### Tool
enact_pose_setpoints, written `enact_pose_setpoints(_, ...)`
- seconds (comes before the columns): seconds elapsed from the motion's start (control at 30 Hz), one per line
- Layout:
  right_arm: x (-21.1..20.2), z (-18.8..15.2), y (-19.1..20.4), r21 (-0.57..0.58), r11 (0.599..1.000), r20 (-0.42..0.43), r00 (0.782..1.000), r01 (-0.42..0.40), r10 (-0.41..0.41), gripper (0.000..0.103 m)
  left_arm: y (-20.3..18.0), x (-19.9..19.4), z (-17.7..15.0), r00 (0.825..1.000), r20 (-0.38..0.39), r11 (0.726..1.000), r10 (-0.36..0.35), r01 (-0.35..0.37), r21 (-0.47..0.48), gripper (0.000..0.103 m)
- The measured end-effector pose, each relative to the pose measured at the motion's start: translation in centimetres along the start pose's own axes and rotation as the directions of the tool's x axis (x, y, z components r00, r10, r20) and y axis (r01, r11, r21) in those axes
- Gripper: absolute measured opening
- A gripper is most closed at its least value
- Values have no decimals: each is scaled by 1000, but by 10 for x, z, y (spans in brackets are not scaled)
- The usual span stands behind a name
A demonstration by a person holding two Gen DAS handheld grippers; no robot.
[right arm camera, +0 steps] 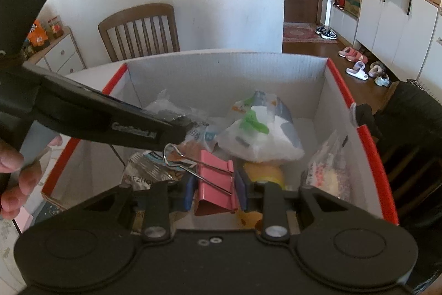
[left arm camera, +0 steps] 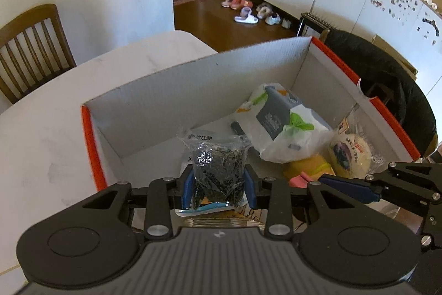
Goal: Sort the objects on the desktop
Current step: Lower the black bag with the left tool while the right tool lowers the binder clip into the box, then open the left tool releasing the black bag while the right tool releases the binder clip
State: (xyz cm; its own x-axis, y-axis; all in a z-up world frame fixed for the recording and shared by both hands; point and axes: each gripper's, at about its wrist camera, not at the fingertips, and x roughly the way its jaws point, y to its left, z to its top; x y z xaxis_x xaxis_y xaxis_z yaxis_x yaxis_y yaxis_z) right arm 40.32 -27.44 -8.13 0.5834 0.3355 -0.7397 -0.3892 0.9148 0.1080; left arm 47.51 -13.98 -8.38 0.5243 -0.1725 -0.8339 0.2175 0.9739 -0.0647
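Observation:
A white cardboard box with orange-red edges (left arm camera: 193, 79) stands on the white table; it also shows in the right wrist view (right arm camera: 221, 68). My left gripper (left arm camera: 218, 185) is shut on a clear packet of dark pieces (left arm camera: 216, 167) and holds it over the box's near side. My right gripper (right arm camera: 214, 194) is shut on a pink binder clip (right arm camera: 215, 184), also over the box. The right gripper's finger (left arm camera: 348, 185) reaches in at the right of the left wrist view. The left gripper's body (right arm camera: 91, 112) crosses the right wrist view.
Inside the box lie a white and grey plastic-wrapped pack (left arm camera: 284, 123), a black marker (left arm camera: 237, 127), a yellow item (left arm camera: 306, 167) and a round packaged item (left arm camera: 350, 151). A wooden chair (left arm camera: 30, 46) stands behind the table. A dark padded chair (left arm camera: 386, 79) is at the right.

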Motion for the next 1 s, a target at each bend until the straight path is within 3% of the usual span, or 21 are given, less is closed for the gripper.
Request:
enact_pose_setpoints(0.23, 8, 3, -6, 15, 1000, -15, 1000, -14, 14, 30, 1, 10, 0, 1000, -30, 1000, 2, -2, 5, 35)
enact_pose_setpoints(0.33, 11, 1, -7, 14, 1000, -37, 999, -14, 14, 23, 5, 15, 0, 998, -55, 1000, 5, -5, 0, 35)
enact_pose_setpoints(0.63, 15, -3, -15, 23, 1000, -64, 998, -4, 5, 25, 5, 22, -2, 994, -109, 1000, 2, -1, 17, 35)
enact_pose_setpoints(0.73, 13, -2, -18, 26, 1000, -73, 997, -14, 15, 32, 5, 18, -4, 995, -100, 1000, -13, 14, 13, 42)
enact_pose_setpoints(0.8, 12, -1, -20, 27, 999, -75, 997, -26, 28, 35, 4, 12, -6, 996, -80, 999, -37, 38, 5, 54)
enact_pose_setpoints(0.93, 2, -1, -22, 20, 999, -49, 998, -35, 36, 66, -1, -1, -10, 998, -43, 999, -52, 52, 1, 68)
enact_pose_setpoints(1.0, -4, -2, -20, 5, 999, -34, 998, -46, 46, 70, -1, -9, -11, 998, -23, 998, -56, 56, -11, 69)
